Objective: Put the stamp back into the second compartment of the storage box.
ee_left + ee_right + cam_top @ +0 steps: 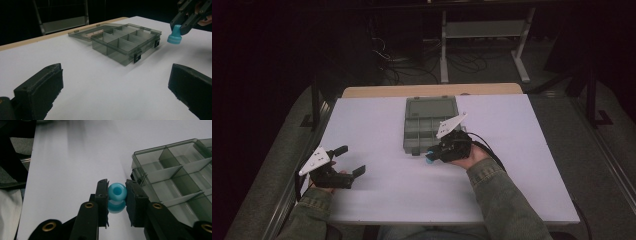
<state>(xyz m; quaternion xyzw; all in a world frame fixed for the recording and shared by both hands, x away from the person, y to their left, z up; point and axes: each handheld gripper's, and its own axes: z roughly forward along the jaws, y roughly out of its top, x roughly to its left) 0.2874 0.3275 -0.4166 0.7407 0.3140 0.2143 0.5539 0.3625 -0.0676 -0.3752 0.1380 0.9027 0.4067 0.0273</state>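
While the left tool gapes empty, the right tool pinches a blue cap.

You've got a glossy, smooth blue plastic cap pinched between the matt black pads of your right gripper, brass-looking rivets on its arms. At 2 o'clock from it, the organiser box is smoky translucent plastic, shiny. Table top is matt white, far edge bare wood. Your sleeves are denim-like cloth.
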